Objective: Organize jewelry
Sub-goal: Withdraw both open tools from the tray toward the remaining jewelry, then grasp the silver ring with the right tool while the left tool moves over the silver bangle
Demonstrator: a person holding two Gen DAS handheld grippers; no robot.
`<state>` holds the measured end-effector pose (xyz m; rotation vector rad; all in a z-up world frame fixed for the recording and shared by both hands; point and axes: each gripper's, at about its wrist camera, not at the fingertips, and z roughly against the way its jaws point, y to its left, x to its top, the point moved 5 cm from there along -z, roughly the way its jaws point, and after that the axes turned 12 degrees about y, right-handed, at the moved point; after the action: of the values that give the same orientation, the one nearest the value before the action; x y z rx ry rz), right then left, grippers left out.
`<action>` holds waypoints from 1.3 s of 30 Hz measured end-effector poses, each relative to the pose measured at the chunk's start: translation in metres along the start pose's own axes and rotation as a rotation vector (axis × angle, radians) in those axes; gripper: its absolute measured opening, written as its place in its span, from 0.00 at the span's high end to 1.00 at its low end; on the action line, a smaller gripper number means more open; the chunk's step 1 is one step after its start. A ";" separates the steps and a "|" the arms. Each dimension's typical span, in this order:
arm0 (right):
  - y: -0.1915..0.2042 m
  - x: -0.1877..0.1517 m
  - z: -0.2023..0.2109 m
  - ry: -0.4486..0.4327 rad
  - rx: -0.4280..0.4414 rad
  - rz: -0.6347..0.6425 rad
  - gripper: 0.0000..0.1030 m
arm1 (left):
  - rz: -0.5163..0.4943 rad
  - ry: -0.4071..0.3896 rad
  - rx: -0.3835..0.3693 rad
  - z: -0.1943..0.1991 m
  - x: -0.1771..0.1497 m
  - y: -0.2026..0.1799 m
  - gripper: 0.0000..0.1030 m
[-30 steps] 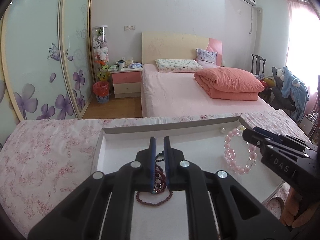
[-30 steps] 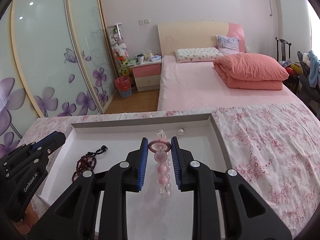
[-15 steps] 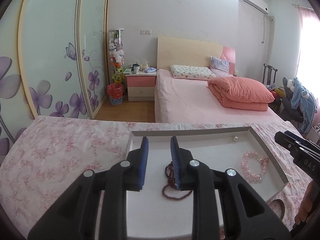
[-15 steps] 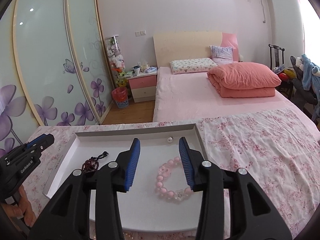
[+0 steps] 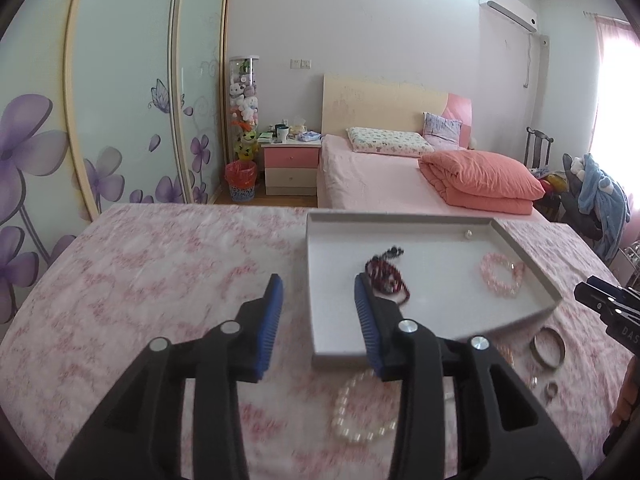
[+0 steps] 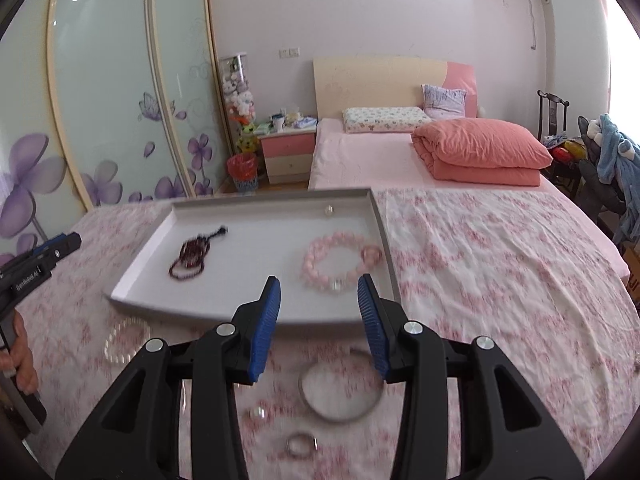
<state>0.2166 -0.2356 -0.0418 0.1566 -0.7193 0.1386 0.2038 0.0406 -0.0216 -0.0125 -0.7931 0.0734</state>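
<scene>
A white tray (image 5: 432, 320) (image 6: 256, 304) lies on the floral cloth. In it lie a dark red bead necklace (image 5: 386, 276) (image 6: 192, 254), a pink bead bracelet (image 5: 502, 276) (image 6: 336, 260) and a small pearl (image 5: 467, 234) (image 6: 328, 210). In front of the tray lie a pearl bracelet (image 5: 360, 412) (image 6: 124, 340), a metal bangle (image 5: 547, 347) (image 6: 340, 388) and a ring (image 5: 551, 390) (image 6: 301, 445). My left gripper (image 5: 318, 320) is open and empty, left of the tray's near corner. My right gripper (image 6: 318, 316) is open and empty, over the tray's near edge.
The table is covered by a pink floral cloth (image 5: 140, 280) (image 6: 500, 280). Beyond its far edge stand a pink bed (image 6: 400, 152), a nightstand (image 6: 286, 152) and sliding wardrobe doors (image 6: 100, 100). A small clear bead (image 6: 257, 413) lies near the ring.
Both grippers opened, let go of the red necklace and the pink bracelet in the tray, and pulled back toward me. The left one also moved left.
</scene>
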 end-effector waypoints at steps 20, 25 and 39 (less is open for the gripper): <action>0.012 -0.077 -0.035 0.251 -0.004 0.078 0.65 | -0.057 0.091 -0.035 0.014 -0.057 -0.003 0.43; 0.017 -0.077 -0.034 0.248 -0.011 0.095 0.78 | -0.070 0.102 -0.056 0.014 -0.059 -0.012 0.41; -0.002 -0.100 -0.010 0.249 -0.008 0.021 0.78 | -0.269 0.240 -0.176 -0.002 -0.085 -0.090 0.18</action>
<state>0.1492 -0.2433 -0.1161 0.1218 -0.4736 0.1721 0.1518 -0.0550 -0.0799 -0.0794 -0.5532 -0.2486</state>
